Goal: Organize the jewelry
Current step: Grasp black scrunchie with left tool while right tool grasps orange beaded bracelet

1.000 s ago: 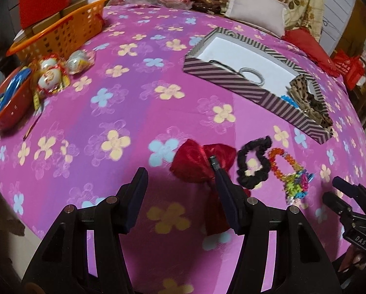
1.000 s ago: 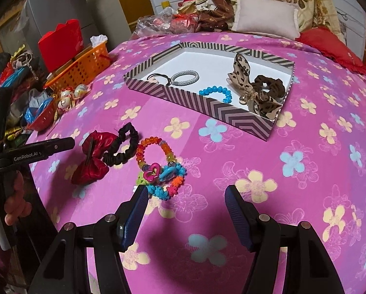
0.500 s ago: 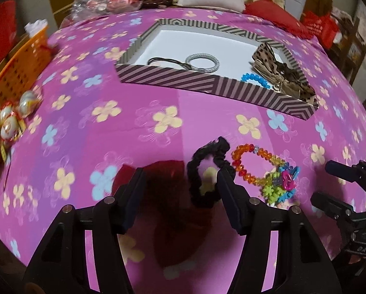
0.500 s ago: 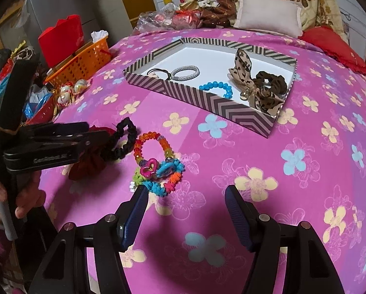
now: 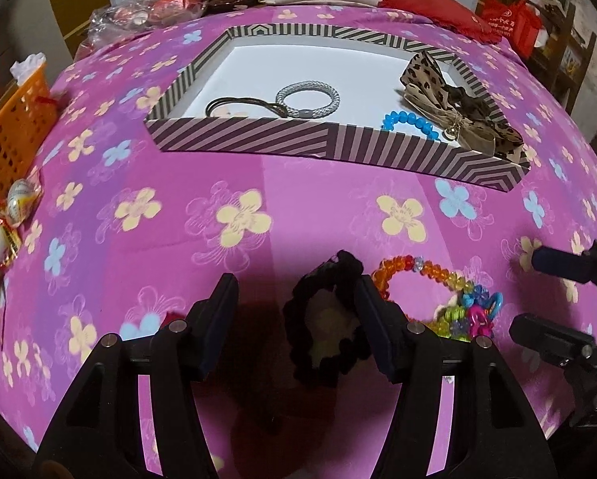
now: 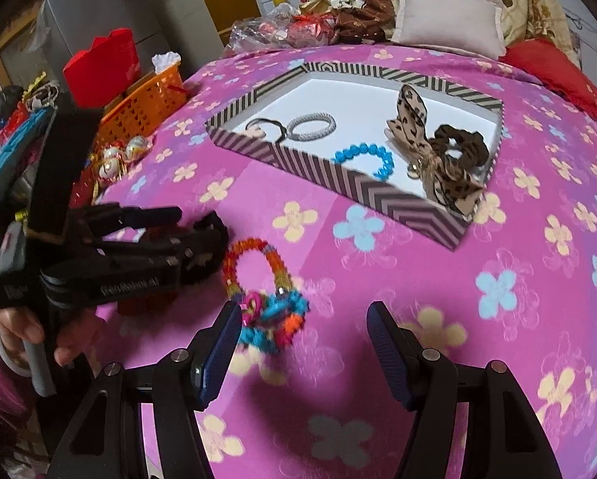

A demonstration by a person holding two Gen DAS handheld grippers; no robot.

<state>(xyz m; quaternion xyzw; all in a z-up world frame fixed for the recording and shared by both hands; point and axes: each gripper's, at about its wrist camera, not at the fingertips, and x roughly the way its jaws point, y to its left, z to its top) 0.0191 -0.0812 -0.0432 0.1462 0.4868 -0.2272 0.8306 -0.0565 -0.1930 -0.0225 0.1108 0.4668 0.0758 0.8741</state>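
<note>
I am holding my left gripper [image 5: 294, 319] spread wide just above the cloth, gripping nothing; the black scrunchie [image 5: 326, 319] is lying between its fingers, against the right one, with a dark red shape under it that I cannot make out. My right gripper [image 6: 304, 347] is also gaping, empty, the colourful beaded bracelet [image 6: 264, 291] sitting by its left finger. Farther out, the striped box [image 5: 298, 139] is holding a grey band [image 5: 308, 95], blue bracelet [image 5: 408, 121] and leopard bow [image 5: 446, 99].
</note>
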